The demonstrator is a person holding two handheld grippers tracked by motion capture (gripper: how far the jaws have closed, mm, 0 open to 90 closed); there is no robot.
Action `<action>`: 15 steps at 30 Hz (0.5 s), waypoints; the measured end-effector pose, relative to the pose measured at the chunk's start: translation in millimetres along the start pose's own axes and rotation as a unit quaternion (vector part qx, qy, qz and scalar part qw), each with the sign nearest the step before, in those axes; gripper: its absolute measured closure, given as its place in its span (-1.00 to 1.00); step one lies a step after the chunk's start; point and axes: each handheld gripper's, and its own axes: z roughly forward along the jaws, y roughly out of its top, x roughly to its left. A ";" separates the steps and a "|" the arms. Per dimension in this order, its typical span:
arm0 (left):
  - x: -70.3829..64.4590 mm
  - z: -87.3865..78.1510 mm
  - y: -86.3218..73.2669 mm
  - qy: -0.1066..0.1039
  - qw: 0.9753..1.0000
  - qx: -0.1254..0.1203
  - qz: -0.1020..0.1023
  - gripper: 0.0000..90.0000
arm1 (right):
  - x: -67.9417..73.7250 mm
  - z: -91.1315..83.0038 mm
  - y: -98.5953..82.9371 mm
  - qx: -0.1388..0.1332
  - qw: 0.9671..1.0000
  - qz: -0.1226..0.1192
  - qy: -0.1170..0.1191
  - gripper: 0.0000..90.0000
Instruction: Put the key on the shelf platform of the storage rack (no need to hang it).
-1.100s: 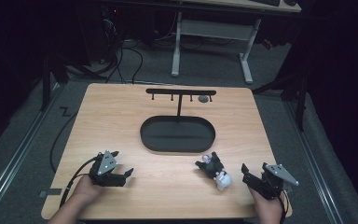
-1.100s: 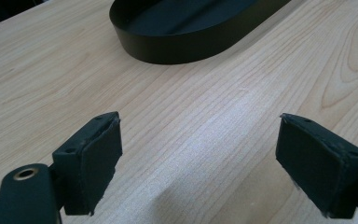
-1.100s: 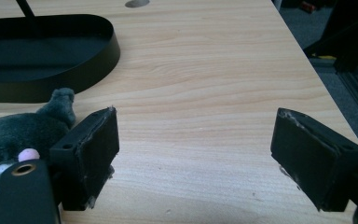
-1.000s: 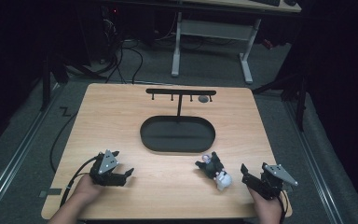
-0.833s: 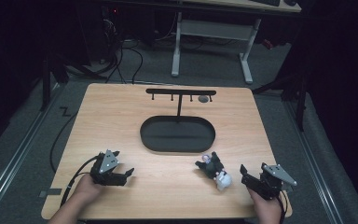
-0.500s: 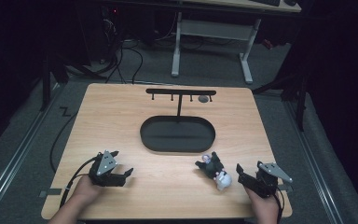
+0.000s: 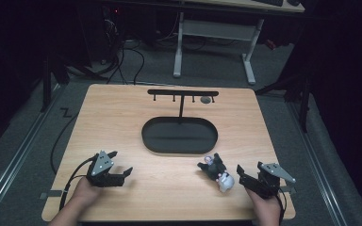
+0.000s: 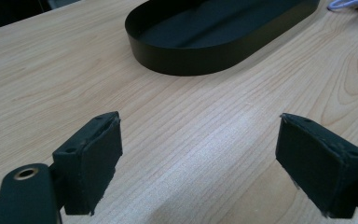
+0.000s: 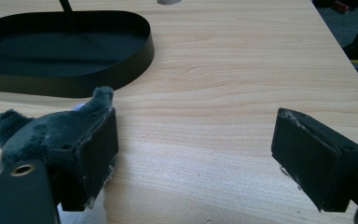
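Note:
A small grey and white plush toy (image 7: 218, 172) lies on the wooden table near its front right, just in front of a black oval tray (image 7: 179, 135). My right gripper (image 7: 243, 178) rests right beside the toy, open, with the toy (image 9: 37, 130) behind its left jaw and bare wood between the jaws. At the front left, my left gripper (image 7: 120, 175) sits open on the table with bare wood between its jaws, facing the tray (image 8: 214, 37).
A black T-shaped stand (image 7: 183, 96) with small hooks rises from the tray's far side, and a small grey round thing (image 7: 206, 100) lies beside it. The table edge runs close to the right gripper. Desk legs and cables lie beyond the table.
The right gripper has edged slightly left toward the plush toy. The left gripper and the toy stay where they were.

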 end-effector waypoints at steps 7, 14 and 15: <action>-0.8 0.8 0.2 -0.002 1.000 0.002 0.004 -0.66 | 2.5 -4.4 2.6 0.029 1.000 0.000 0.010 -0.69; -0.3 0.5 0.1 -0.003 1.000 0.002 0.002 -0.66 | 9.3 -3.5 5.5 0.048 0.999 -0.023 0.008 -0.69; -0.4 0.5 0.0 -0.003 1.000 0.003 0.003 -0.66 | 10.4 -2.7 5.2 0.052 0.998 -0.025 0.006 -0.69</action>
